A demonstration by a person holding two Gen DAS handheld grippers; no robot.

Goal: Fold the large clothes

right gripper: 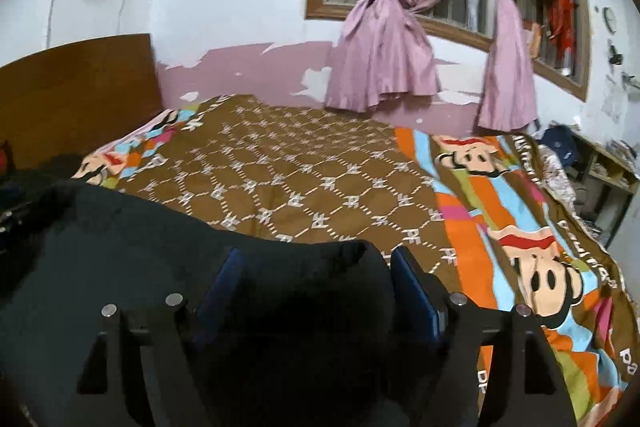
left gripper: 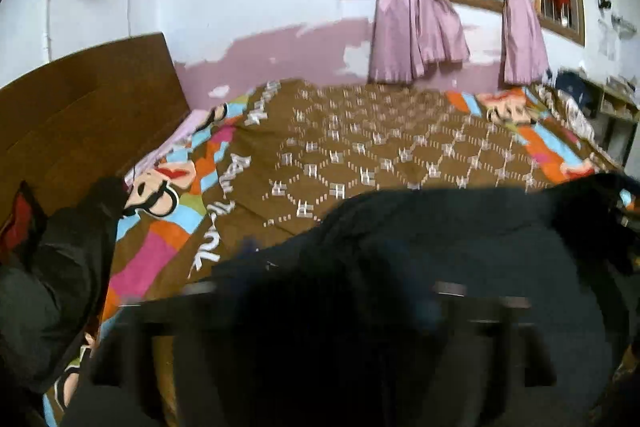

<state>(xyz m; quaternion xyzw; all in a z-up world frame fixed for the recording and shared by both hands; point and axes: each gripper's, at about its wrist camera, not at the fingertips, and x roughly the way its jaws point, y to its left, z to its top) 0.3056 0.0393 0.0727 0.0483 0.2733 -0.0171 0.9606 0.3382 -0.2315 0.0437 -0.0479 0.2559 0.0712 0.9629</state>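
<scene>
A: Left wrist view: dark garment lay across the near edge of the bed, over the patterned bedspread; left gripper was smeared by blur and buried in black cloth; I couldn't tell how wide it stood or whether it had a hold.

B: And the right?

A: Right wrist view: right gripper stood wide apart, blue pads either side of a bunched edge of the garment; cloth sat between the jaws, not pinched; the rest spread off to the left over the bedspread.

B: Step?

A: Looked like taking hold of an edge ahead of the first fold; no fold was laid yet. Next move called for closing on that bunch, confirming the left had its corner, then lifting both evenly.
</scene>
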